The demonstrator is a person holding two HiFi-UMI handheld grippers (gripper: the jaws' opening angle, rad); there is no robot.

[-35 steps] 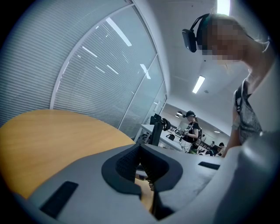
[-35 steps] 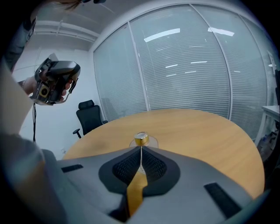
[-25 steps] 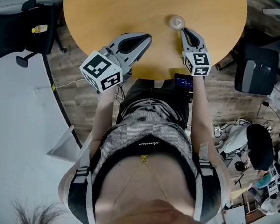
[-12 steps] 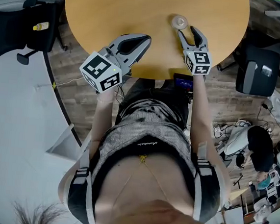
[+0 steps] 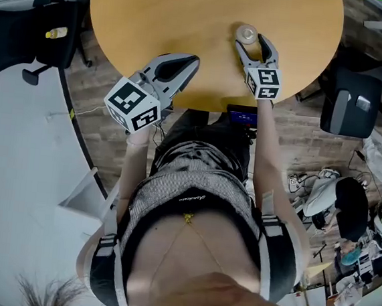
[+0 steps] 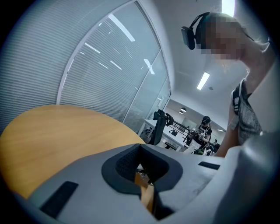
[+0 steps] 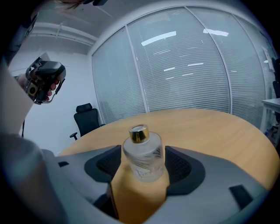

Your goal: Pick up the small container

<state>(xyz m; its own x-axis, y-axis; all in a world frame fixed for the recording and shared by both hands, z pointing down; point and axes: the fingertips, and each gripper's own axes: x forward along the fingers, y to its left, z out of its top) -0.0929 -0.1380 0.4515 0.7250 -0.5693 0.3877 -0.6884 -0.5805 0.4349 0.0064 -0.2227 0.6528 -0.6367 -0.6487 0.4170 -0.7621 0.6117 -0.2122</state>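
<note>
The small container (image 7: pixel 142 157), a frosted bottle, stood upright on the table (image 5: pixel 163 18), long axis vertical and gold cap up. It sat between the jaws of the right gripper (image 7: pixel 143 168), which had just been opening wide; its sides seemed clear of both pads. The left gripper (image 6: pixel 142 168) was closed and empty.

table (image 5: pixel 190 21): far rim cut off | small container (image 5: pixel 246 33): markings too small

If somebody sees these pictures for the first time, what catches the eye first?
A small frosted bottle with a gold cap stands on the round wooden table. The right gripper, whose jaws have just been opening, faces it with the bottle at their mouth, ungripped.
</note>
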